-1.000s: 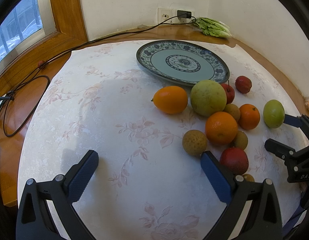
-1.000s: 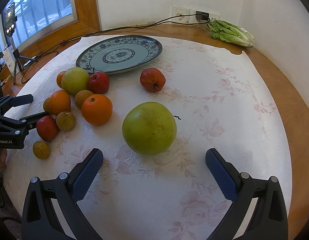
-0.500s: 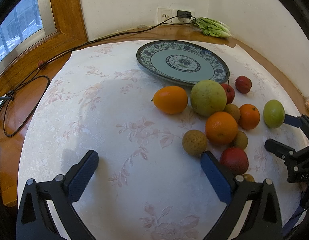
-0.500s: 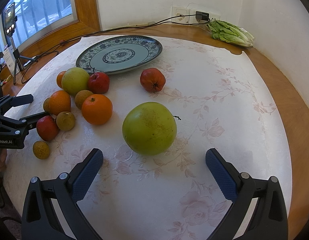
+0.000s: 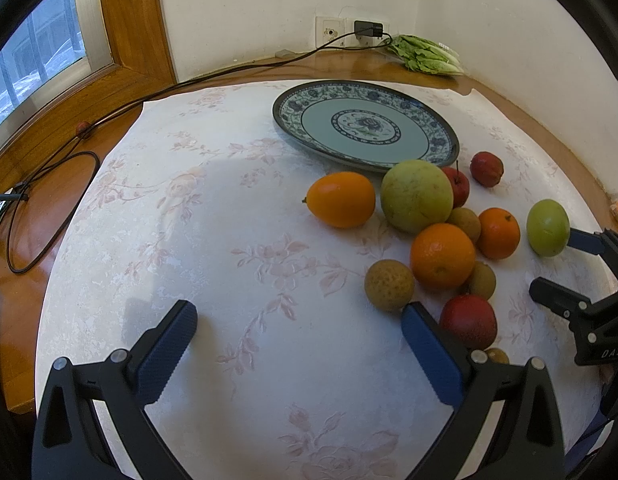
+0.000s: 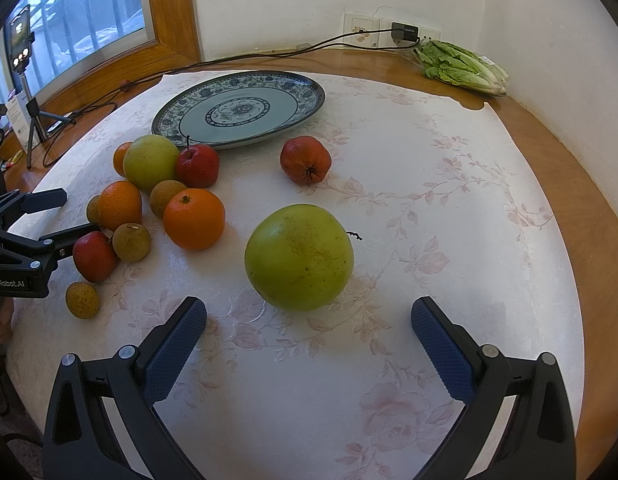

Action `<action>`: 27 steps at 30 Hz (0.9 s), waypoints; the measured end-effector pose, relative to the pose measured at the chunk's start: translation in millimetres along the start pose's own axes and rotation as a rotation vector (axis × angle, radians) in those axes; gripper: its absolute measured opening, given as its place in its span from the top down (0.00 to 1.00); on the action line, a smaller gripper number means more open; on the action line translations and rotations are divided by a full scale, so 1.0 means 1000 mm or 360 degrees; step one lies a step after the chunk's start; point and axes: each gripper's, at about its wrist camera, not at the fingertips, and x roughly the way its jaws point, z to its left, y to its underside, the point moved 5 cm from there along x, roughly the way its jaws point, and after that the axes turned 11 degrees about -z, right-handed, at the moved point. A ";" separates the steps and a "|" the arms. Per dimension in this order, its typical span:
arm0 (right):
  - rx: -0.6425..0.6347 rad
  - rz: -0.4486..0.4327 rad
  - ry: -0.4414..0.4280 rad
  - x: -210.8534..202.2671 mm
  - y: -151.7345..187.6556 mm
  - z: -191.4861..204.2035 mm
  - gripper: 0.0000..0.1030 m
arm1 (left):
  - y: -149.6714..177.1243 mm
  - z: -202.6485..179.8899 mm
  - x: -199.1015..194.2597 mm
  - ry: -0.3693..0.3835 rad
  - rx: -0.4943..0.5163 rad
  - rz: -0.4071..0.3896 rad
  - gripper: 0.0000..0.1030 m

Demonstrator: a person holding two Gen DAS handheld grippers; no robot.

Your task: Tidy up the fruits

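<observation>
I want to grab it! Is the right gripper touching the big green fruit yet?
Apart. In the right wrist view, the right gripper is open, and bare tablecloth shows between each finger and the big green fruit.

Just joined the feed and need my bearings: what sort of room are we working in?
Probably a home dining corner: a round wooden table under a floral tablecloth, a wood-framed window, a wall socket with a charger, and a blue patterned ceramic plate.
</observation>
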 end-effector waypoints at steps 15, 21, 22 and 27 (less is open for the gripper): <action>0.0111 -0.0018 -0.0088 -0.012 -0.010 -0.012 0.09 | -0.008 -0.010 -0.014 -0.0007 0.0003 -0.0048 0.04; 0.0073 -0.0094 -0.0076 -0.023 -0.023 -0.018 0.11 | -0.015 -0.021 -0.013 0.0011 0.0078 -0.0081 0.26; 0.0071 -0.0095 -0.0080 -0.023 -0.024 -0.018 0.12 | -0.014 -0.022 -0.012 0.0020 0.0080 -0.0068 0.30; 0.0076 -0.0066 -0.0107 -0.016 -0.025 -0.019 0.20 | -0.014 -0.021 -0.007 0.0093 0.0019 -0.0051 0.42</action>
